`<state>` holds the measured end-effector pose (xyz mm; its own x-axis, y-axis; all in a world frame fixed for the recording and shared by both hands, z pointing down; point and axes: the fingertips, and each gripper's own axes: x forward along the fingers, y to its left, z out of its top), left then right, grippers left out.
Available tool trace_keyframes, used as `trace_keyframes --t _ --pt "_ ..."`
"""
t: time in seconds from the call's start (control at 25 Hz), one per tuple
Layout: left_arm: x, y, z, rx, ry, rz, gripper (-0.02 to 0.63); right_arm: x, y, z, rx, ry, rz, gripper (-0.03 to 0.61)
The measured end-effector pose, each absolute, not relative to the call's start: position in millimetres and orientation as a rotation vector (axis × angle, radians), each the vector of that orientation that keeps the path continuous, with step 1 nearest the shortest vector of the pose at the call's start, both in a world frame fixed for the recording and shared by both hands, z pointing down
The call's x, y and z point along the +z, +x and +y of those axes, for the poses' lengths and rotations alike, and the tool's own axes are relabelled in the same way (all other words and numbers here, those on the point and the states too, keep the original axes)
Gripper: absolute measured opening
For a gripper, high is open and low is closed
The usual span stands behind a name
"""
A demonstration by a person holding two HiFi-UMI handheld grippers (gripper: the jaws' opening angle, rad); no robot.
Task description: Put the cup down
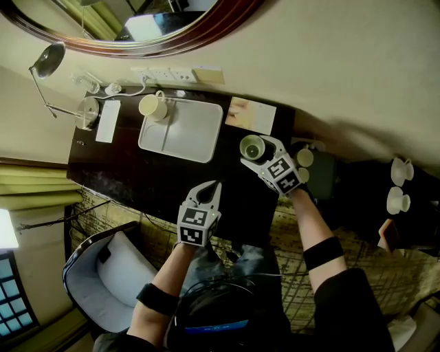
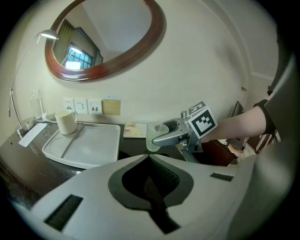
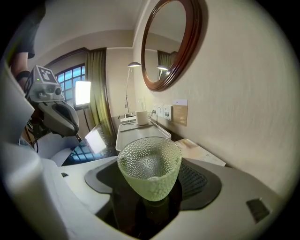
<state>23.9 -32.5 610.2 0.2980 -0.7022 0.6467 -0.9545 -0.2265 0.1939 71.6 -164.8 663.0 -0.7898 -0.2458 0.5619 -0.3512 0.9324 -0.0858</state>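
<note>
The mirror (image 1: 137, 27) is cut off by the head view's top edge. Print on the leaflet (image 1: 251, 113) at the back edge of the desk (image 1: 137, 182) is too small to read. Whether the pads of the right gripper (image 3: 152, 161) touch the cup (image 3: 149, 178) cannot be told; the cup's foot is lost in dark reflection. In its own view the left gripper (image 2: 149, 158) hides the desk's near edge with its body

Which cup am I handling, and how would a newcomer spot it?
Under the oval mirror stands a dark desk with a white tray. Right of that tray, between the right gripper's jaws, is the green glass cup: dimpled, handleless, unlike the white mug at the tray's corner.
</note>
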Motion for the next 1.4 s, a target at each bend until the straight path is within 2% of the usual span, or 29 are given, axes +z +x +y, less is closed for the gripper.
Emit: trace_keyframes --t 0.36,0.76,1.04,1.4 --pt "592 -31 -28 0.550 2.007 -1.515 0.000 606 -6 -139 0.189 0.349 -2.588 0.390" --pt "577 -161 -24 0.523 1.952 -1.598 0.000 574 -149 -106 0.180 0.243 -2.623 0.391" --pt "577 -240 -33 0.528 1.947 -1.608 0.000 584 -237 -100 0.219 0.251 -2.617 0.393" --pt "592 -304 -57 0.532 1.947 -1.590 0.000 619 -300 -120 0.257 0.303 -2.579 0.393"
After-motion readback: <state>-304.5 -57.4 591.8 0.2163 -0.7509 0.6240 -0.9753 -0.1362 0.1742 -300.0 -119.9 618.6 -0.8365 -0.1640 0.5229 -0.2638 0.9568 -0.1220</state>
